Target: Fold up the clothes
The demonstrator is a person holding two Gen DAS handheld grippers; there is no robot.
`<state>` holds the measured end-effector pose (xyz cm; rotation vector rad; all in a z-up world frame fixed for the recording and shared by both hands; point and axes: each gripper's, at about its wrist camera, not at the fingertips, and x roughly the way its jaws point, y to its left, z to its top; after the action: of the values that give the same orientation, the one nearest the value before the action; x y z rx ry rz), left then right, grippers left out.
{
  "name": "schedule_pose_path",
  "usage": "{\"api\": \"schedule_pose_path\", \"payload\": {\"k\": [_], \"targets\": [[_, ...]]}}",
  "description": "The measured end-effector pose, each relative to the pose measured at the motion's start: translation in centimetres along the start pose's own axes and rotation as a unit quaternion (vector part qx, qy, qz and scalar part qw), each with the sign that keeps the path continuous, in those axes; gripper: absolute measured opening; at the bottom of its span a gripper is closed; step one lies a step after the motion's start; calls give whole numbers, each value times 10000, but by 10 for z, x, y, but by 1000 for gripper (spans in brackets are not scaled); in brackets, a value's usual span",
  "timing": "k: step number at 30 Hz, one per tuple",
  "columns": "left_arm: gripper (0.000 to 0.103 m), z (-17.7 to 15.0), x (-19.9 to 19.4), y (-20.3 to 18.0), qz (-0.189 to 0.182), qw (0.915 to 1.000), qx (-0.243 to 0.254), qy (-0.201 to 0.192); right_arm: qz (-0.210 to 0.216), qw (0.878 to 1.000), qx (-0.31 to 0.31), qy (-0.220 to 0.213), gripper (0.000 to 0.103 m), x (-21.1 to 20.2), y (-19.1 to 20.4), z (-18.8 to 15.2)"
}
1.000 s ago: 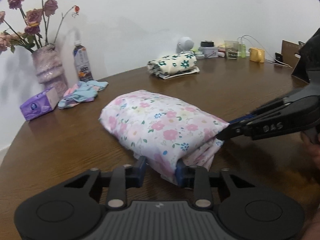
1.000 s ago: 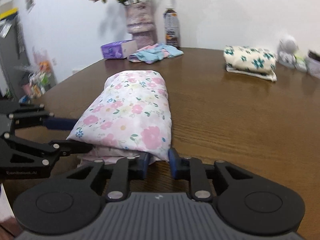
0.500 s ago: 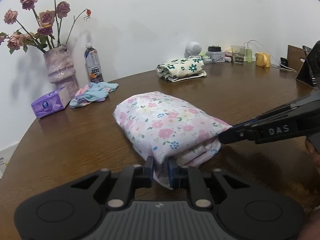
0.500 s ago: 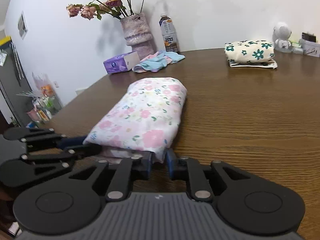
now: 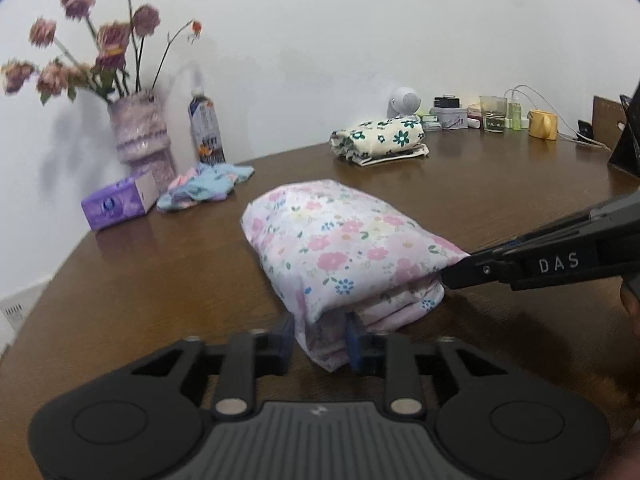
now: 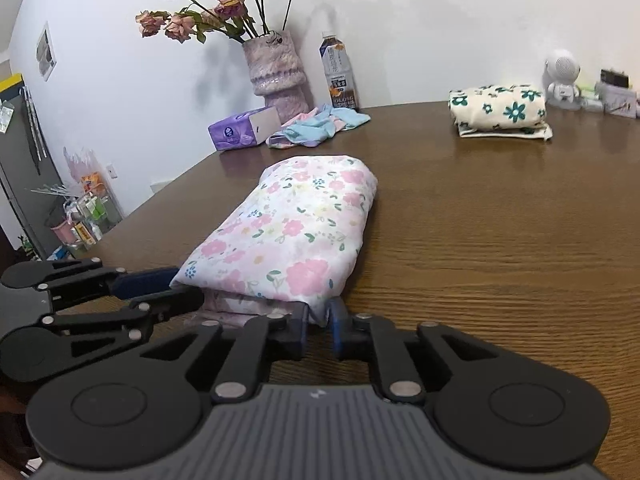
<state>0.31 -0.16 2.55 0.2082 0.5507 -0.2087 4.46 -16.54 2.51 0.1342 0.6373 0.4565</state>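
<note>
Left wrist view looks along the left gripper (image 5: 320,330), whose jaws are clamped on the near corner of the folded pink floral garment (image 5: 340,248); cloth bulges between the two blue pads. From the right side of that view the right gripper (image 5: 452,276) reaches in and meets the other near corner of the same bundle. In the right wrist view the right gripper (image 6: 319,320) has a fold of the pink floral garment (image 6: 292,224) pinched between its pads, and its jaws are closing on that fold; the left gripper (image 6: 176,288) enters from the left and grips the neighbouring corner. The bundle lies on the brown wooden table (image 6: 480,216), stretching straight ahead from both sets of jaws. Far beyond the jaws sit a second folded cloth with teal flowers (image 6: 500,110), a crumpled pastel cloth (image 6: 320,124), a purple tissue box (image 6: 244,128), a vase of dried roses (image 6: 276,72) and a drink bottle (image 6: 338,76).
</note>
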Motion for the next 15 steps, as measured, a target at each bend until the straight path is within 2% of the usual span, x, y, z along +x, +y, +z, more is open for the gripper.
{"api": "schedule_pose_path", "payload": {"k": [1, 3, 5, 9, 10, 11, 12, 13, 14, 15], "targets": [[2, -1, 1, 2, -18, 10000, -73, 10, -9, 10000, 12, 15, 12, 1, 0, 0], [2, -2, 1, 4, -33, 9999, -123, 18, -35, 10000, 52, 63, 2, 4, 0, -2], [9, -2, 0, 5, 1, 9998, -199, 6, -75, 9999, 10, 86, 2, 5, 3, -3], [5, -3, 2, 5, -106, 9998, -177, 76, -71, 9999, -15, 101, 10, 4, 4, -3], [9, -2, 1, 6, -151, 9997, -168, 90, -69, 9999, -26, 103, 7, 4, 5, -4], [24, -1, -1, 7, -197, 9996, -162, 100, -86, 9999, -30, 125, 3, 4, 5, -4], [35, 0, -4, 10, -249, 9995, -174, 77, -93, 9998, -42, 151, 3, 4, 5, -4], [52, 0, -9, 13, -338, 9993, -179, -8, -67, 9997, -68, 203, 4, 4, 5, -3], [56, 2, -16, 16, -436, 9988, -168, -138, -16, 9996, -100, 281, 9, 2, 6, -2], [56, 4, -22, 20, -504, 9983, -199, -221, 37, 9994, -116, 332, 23, 0, 6, -1]]}}
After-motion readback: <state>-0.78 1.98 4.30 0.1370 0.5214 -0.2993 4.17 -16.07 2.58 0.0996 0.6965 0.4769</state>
